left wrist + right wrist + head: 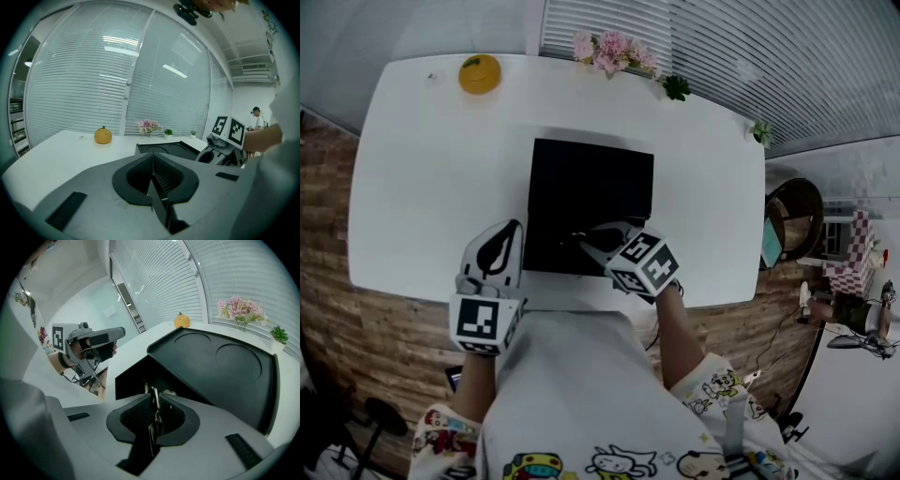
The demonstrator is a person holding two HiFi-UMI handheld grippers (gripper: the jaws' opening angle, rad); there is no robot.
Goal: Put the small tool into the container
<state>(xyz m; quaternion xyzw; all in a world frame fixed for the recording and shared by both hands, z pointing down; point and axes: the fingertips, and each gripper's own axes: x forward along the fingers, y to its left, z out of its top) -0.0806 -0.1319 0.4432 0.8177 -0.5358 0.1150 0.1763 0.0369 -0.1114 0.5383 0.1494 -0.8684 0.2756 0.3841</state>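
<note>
The table (pixel 412 187) is showing white, the container (pixel 591 202) matte black. An orange ornament (pixel 479 74) and pink flowers (pixel 612 52) are brightening the far edge. The left gripper (pixel 508 232) and right gripper (pixel 586 240) are wearing grey with black-and-white square markers; the small tool (pixel 155 420) is glinting silver.

Cool, even daylight comes through the blinds (pixel 750 56) on the far side, and the white table (pixel 422 187) is bright, close to washed out. The black container (pixel 591 202) throws only a faint, soft shadow along its far and left edges. In the left gripper view, lamp reflections (pixel 121 41) glare as pale streaks on the blinds. Every view bulges like a fisheye. Both gripper views darken at the corners, and whatever lies nearest the lens looks soft.
</note>
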